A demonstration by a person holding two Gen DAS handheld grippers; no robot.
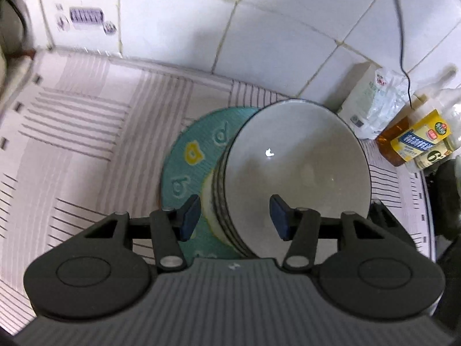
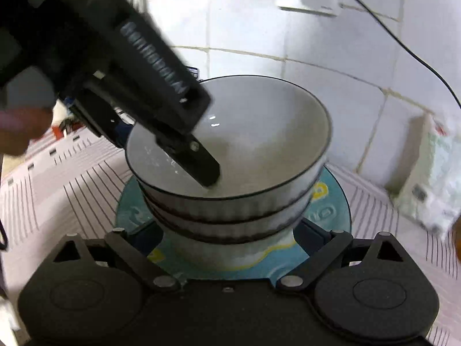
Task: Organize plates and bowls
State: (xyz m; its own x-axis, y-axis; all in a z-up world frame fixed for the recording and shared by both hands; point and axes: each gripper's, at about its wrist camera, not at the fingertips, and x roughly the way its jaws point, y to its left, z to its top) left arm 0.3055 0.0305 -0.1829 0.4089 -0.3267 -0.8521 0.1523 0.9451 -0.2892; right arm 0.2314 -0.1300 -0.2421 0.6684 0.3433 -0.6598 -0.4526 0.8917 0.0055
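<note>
Bowl stack point(image 2: 230, 173) on teal plate point(image 2: 331, 216), frame centre, straddled at the rim by the open left gripper point(image 1: 234, 216).
Stack could be tipped if the rim is snagged; right gripper point(image 2: 227, 239) state cannot be told.

The top bowl point(image 1: 296, 173) of the stack had a smooth, glossy glazed ceramic finish that carried a bright highlight; its outer wall point(image 2: 230, 204) was finely ribbed. The teal plate point(image 1: 190, 155) beneath showed a duller surface with a fine woven-looking grain. The table covering point(image 1: 86, 132) looked like matt, striped cloth. The wall tiles point(image 1: 178, 20) were glossy white ceramic with rough grout lines. The left gripper point(image 1: 234, 216) housing was matt, ribbed black plastic, with blue rubber-like pads point(image 1: 190, 216) and bright metal pivot pins point(image 1: 171, 261). The oil bottle point(image 1: 415, 141) was clear glossy plastic with a printed label.
</note>
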